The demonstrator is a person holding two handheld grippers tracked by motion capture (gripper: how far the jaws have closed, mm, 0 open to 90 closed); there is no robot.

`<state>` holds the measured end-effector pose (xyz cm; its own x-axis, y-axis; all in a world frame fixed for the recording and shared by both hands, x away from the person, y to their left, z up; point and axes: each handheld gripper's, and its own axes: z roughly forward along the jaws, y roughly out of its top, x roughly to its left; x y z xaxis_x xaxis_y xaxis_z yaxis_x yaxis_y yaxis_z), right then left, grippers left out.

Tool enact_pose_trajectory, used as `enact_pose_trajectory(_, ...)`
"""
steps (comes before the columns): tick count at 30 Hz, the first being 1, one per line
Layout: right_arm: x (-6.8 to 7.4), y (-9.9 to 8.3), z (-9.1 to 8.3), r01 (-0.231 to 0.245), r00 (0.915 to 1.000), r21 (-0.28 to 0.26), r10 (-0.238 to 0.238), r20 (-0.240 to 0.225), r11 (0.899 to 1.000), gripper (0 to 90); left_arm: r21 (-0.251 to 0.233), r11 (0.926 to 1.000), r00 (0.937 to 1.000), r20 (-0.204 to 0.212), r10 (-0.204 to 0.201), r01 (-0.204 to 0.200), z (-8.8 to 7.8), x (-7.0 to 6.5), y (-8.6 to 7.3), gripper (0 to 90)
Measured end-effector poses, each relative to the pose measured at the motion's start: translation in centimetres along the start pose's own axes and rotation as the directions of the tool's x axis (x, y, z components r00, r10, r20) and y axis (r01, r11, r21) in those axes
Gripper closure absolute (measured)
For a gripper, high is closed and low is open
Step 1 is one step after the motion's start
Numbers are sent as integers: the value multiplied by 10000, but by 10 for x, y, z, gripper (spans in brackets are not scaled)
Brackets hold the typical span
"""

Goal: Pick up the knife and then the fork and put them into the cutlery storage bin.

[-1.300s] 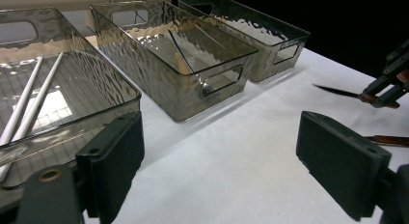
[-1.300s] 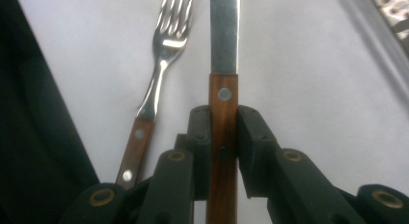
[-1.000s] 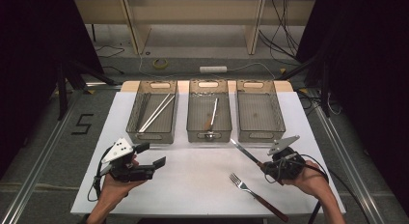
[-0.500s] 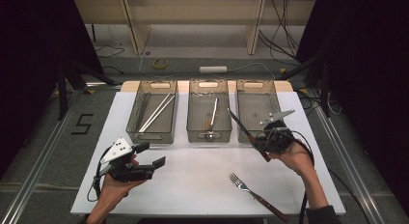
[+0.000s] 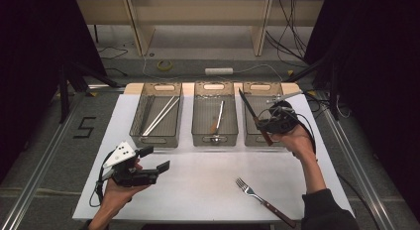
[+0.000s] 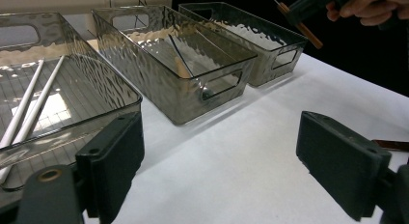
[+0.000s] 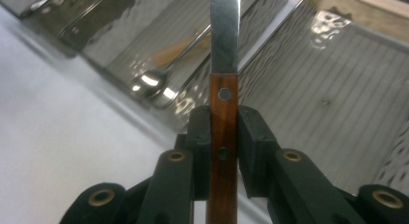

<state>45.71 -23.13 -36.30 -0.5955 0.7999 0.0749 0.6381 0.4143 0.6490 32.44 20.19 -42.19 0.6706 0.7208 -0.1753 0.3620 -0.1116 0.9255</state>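
Right gripper [image 7: 224, 132]: jaws closed tight on the wooden handle of a knife [image 7: 224, 64], one pad against each flat side; seen in the high view [image 5: 267, 122] raised above the right bin [image 5: 252, 88].
Knife: held clear of the worktop [image 5: 198, 190], its steel blade slanting up and away over the right bin; in the left gripper view the handle end [image 6: 303, 27] pokes out below the gripper.
Left gripper [image 5: 151, 159]: jaws spread wide with nothing between them, held low over the near left part of the worktop, pointing across it [image 6: 226, 156].
Middle bin [image 5: 214, 136]: contains a spoon [image 5: 216, 125] with a wooden handle.
Left bin [image 5: 154, 136]: contains two pale chopsticks [image 5: 159, 116] lying side by side.
Fork [image 5: 262, 201]: lies flat on the worktop, near the front edge, well apart from both grippers.
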Motion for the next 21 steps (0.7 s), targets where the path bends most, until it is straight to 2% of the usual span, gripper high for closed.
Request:
enact_pose_trajectory(6, -11, 16, 3, -462, 9984, -276, 470, 305, 9986, 772, -24, 10000, 10000, 20, -1, 1, 0, 0, 0, 166)
enact_pose_trajectory(8, -15, 19, 6, -689, 9960, -334, 707, 543, 9971, 772, -35, 10000, 10000, 22, -20, 20, 0, 0, 0, 166)
enact_pose_trajectory(13, -26, 23, 16, -1321, 9868, -366, 1349, 891, 9906, 772, -20, 10000, 10000, 42, 4, -4, 0, 0, 0, 166)
enact_pose_trajectory(21, -36, 24, 30, -1870, 9723, -323, 1897, 1363, 9818, 772, -24, 10000, 10000, 46, 2, -2, 0, 0, 0, 166)
